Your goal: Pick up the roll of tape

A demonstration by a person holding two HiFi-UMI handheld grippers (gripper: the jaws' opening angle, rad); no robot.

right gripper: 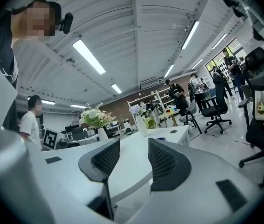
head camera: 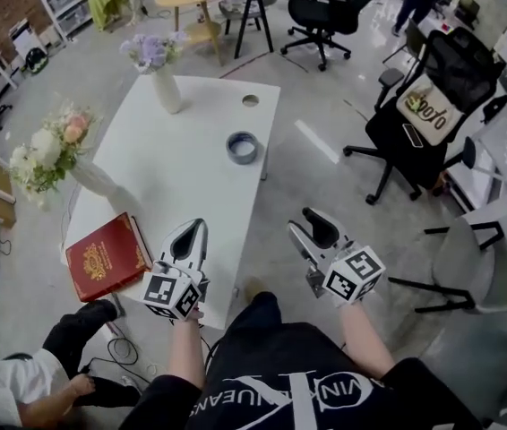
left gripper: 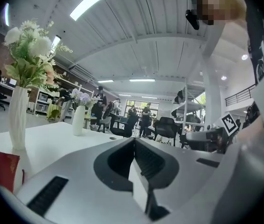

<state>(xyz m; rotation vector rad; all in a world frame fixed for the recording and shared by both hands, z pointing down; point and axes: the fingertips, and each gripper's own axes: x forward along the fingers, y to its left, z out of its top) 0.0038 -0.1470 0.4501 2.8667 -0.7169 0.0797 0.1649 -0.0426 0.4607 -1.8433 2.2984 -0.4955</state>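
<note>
The roll of tape, a grey-blue ring, lies flat near the right edge of the white table. Both grippers hang well short of it, near the table's front end. My left gripper is over the table's front corner, its jaws shut with nothing between them. My right gripper is off the table's right side, above the floor, and stands open and empty. In the right gripper view the tape shows as a small blue shape far ahead on the tabletop.
On the table stand a white vase with lilac flowers and a vase with pale flowers; a red book lies front left. A black office chair and a grey chair stand right. A person crouches at lower left.
</note>
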